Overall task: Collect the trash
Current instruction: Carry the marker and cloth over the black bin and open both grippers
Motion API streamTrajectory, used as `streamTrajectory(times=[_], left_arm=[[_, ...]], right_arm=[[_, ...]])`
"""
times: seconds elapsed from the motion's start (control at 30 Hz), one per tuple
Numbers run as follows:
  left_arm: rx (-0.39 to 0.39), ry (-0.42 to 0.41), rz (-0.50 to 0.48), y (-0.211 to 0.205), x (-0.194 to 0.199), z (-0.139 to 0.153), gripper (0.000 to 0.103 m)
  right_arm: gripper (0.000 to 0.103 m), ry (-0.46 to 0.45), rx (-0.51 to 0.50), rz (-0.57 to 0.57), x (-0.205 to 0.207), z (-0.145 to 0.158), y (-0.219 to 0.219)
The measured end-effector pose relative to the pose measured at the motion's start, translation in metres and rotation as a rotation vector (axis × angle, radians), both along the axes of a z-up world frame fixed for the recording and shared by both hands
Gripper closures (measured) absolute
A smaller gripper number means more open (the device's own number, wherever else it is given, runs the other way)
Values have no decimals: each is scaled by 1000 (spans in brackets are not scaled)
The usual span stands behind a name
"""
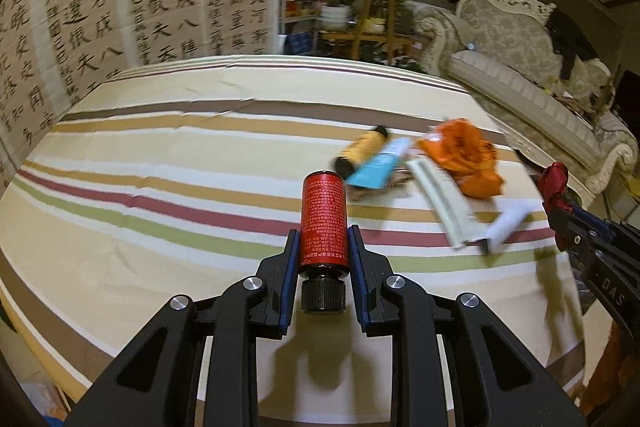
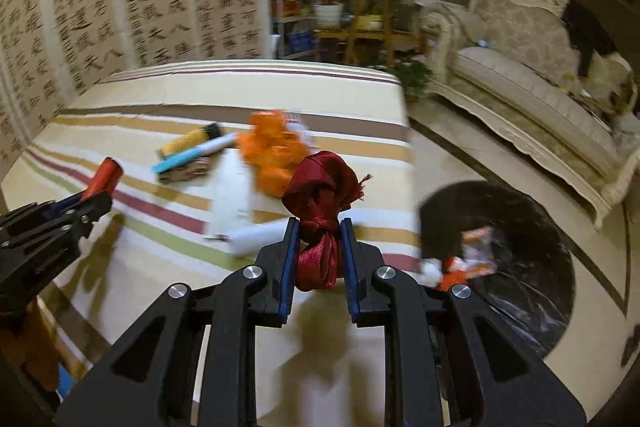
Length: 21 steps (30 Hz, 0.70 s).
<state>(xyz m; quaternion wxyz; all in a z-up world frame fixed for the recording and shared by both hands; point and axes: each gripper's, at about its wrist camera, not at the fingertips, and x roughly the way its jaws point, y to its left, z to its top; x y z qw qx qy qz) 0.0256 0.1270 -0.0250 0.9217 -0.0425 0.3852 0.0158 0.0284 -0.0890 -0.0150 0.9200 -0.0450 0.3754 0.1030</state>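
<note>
With the left hand-held gripper [image 1: 323,247] clamped on the red bottle [image 1: 324,223] and the right hand-held gripper [image 2: 319,245] on the knotted red ribbon [image 2: 320,199], both above the striped tabletop [image 1: 160,155], we should carry each fully over the black trash bag [image 2: 520,227] on the floor just beside the tabletop before letting go.

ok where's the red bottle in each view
Left wrist: the red bottle is at centre, clamped between the left gripper fingers, black cap toward the camera.
Right wrist: the same bottle is at the left edge, poking out of the left gripper.
Shared landmark: the orange bag on the striped tablecloth.
</note>
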Motion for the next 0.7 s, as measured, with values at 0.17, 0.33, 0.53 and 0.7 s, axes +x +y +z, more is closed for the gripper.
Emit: streamTrajectory(times=[0.17,0.33,0.53,0.7], left_arm=[[-1,-10,-80,-36,4,5,78],[7,-25,-172,-78,10,10,78],[20,-55,-269,-124,15,15,78],[28,-64,-335,-160,24,14,78]], right_arm=[[83,-5,9,-98,0,-3,-44],[83,-16,13,-183,-2,-5,-82],[83,-22,25,-273,-4,-8,-123],[83,-18,38,-316,-1,-13,-147]])
